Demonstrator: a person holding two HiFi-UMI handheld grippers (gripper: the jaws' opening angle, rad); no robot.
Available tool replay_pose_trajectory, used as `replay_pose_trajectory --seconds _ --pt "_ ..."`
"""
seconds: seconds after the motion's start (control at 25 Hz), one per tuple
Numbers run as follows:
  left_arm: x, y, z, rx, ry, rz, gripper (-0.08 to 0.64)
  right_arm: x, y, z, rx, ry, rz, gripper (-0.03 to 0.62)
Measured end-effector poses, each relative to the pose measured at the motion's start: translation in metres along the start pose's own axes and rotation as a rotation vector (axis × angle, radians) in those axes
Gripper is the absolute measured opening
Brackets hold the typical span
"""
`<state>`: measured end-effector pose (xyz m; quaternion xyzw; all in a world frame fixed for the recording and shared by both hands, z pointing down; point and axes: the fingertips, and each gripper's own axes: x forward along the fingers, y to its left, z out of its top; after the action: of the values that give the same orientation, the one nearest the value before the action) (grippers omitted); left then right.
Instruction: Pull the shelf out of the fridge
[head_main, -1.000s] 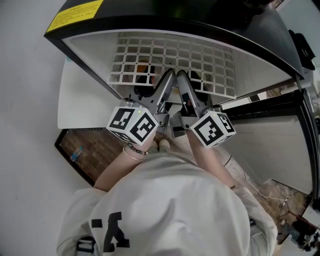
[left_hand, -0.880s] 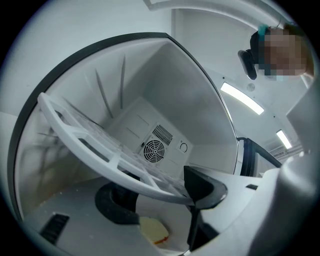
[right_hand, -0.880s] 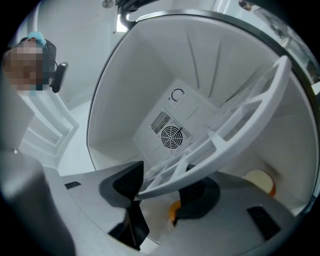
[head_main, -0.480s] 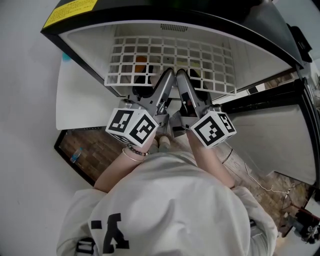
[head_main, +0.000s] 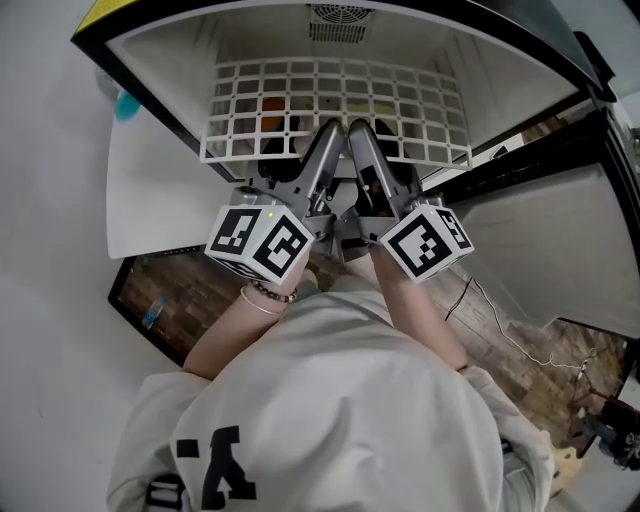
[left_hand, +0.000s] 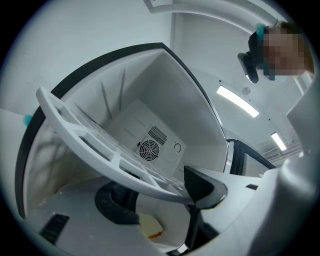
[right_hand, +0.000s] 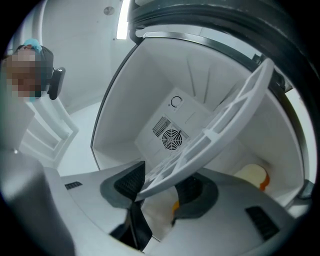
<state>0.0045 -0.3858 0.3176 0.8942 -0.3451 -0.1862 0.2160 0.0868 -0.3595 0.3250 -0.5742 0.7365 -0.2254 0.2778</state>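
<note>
Left to right: my left tool (head_main: 322, 140) is clamped on the front rim of the white lattice shelf (head_main: 400, 100), just left of the rim's middle. One dark pad (left_hand: 200, 182) sits on top of the rim and the other below it. The shelf is inside the open fridge (head_main: 150, 70), spanning it from wall to wall, with its front rim at the mouth of the cabinet, where both tools meet it. A yellow label (head_main: 95, 12) sits on the fridge's top left corner. Through the lattice an orange thing (head_main: 272, 105) shows on the fridge floor below, and a round fan (left_hand: 148, 149) is set into the back wall behind the shelf. My right tool (head_main: 362, 140) is just beside the left one, their tips almost touching, and holds the same rim right of the middle. Its jaws have just been closing, with the rim between them and a pad (right_hand: 131, 181) pressed against its edge. At far right the fridge's door (head_main: 560, 250) stands swung wide open.
</note>
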Motion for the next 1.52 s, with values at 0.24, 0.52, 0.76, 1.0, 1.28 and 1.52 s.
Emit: replay_pose_trajectory --seconds 0.24,0.52,0.76,1.0,1.28,1.52 --pt "-0.008 -0.005 -0.004 0.007 0.003 0.014 0.268 -0.010 0.003 -0.003 0.001 0.010 0.010 0.198" --pt "-0.022 -0.009 -0.004 0.023 -0.014 0.051 0.268 -0.020 0.010 -0.007 -0.005 0.042 0.030 0.195" --pt "-0.032 -0.014 -0.007 0.035 -0.018 0.072 0.268 -0.031 0.013 -0.011 0.000 0.053 0.036 0.190" --pt "-0.043 -0.017 -0.010 0.037 -0.020 0.088 0.268 -0.041 0.016 -0.015 0.000 0.069 0.035 0.187" --pt "-0.051 -0.020 -0.014 0.036 -0.017 0.102 0.264 -0.048 0.017 -0.020 -0.016 0.075 0.054 0.186" --pt "-0.060 -0.022 -0.018 0.028 -0.018 0.124 0.255 -0.056 0.019 -0.024 -0.020 0.096 0.051 0.181"
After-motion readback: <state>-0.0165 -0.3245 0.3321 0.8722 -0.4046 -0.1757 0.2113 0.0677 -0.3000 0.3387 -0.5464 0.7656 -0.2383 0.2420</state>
